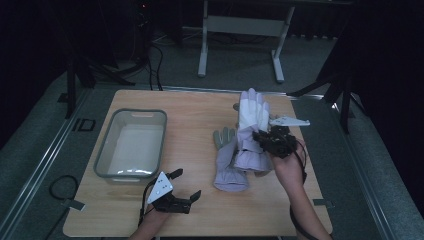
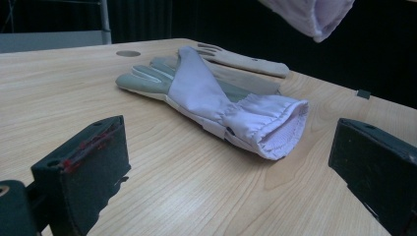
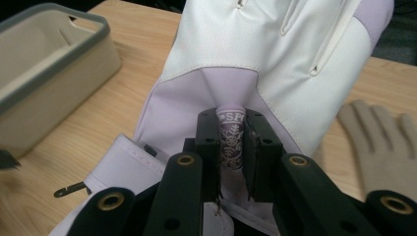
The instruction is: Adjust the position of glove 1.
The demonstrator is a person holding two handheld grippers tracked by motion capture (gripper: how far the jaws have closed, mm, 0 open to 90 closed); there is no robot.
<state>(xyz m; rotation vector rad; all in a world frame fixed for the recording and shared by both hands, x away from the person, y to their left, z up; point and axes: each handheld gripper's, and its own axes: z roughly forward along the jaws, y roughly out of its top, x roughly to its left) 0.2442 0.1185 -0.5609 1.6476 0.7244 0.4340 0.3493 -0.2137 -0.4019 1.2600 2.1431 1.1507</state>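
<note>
Right gripper [image 1: 261, 138]: jaws were clamped on a fold of the lifted glove [image 1: 251, 120], pinching a lilac strip with printed lettering and a floral pattern, seen close in the right gripper view [image 3: 231, 147].
Left gripper [image 1: 187, 184]: jaws stood wide apart with nothing between them, low over the near edge of the table [image 1: 200, 220], pointing towards the glove that lay flat.
Lifted glove: white and lilac, hung from the right gripper's jaws above the table, fingers pointing away from the person, cuff drooping towards the other glove.
Second glove [image 1: 227, 160]: grey-palmed with a lilac back and cuff, lay flat on the table just left of the lifted one; its open cuff faced the left gripper [image 2: 268, 123].
Basin [image 1: 131, 144]: grey-rimmed, sat on the left part of the table, well apart from both gloves.
Right hand [image 1: 287, 167]: held the right gripper from below.
</note>
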